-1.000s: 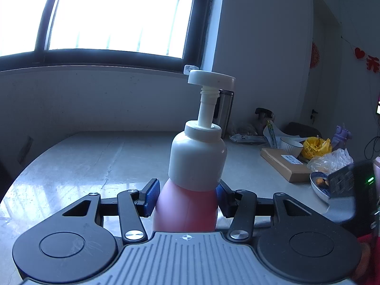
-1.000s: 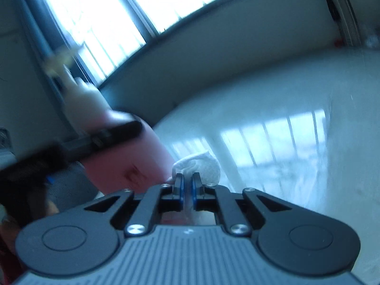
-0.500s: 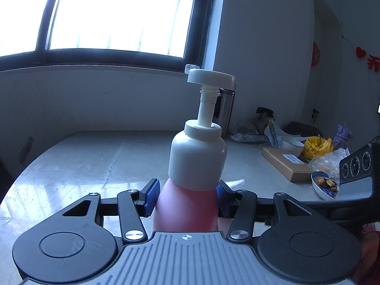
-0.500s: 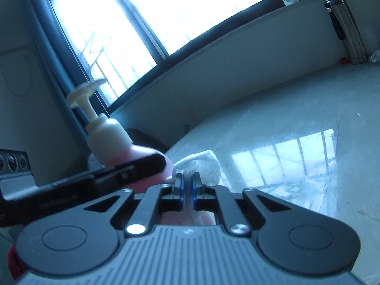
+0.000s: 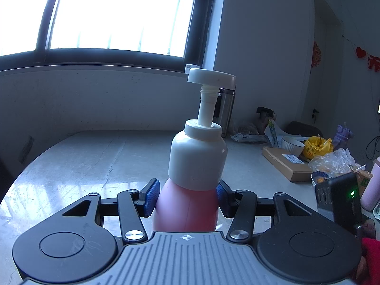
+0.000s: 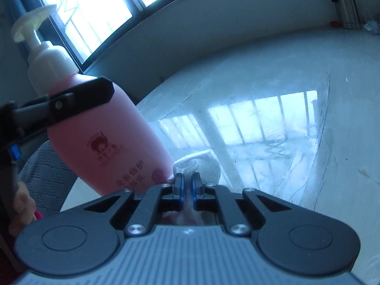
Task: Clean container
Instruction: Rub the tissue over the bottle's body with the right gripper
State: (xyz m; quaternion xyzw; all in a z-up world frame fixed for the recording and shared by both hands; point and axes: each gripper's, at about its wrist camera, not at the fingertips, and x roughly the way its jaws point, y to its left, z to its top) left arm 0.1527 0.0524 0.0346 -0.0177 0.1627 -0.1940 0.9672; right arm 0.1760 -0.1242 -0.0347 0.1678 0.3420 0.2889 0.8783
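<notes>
Pink pump bottle point(image 5: 187, 204), red logo and Chinese print unreadable, sits clamped above the surface point(image 5: 95, 156) in left tool point(image 5: 186, 198); right tool point(image 6: 187, 182), pinching white wipe point(image 6: 201, 163), has dropped beside its base.

A pink bottle point(image 5: 187, 206) with white pump point(image 5: 210, 78) is seen between blue pads point(image 5: 152, 198). A white wipe point(image 6: 201, 165) is shown ahead of the right hand-held gripper point(image 6: 187, 187), over pale grey marbled table point(image 6: 273, 83).

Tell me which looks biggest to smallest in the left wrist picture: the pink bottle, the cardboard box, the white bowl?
1. pink bottle, though it is nearest the camera
2. cardboard box
3. white bowl
</notes>
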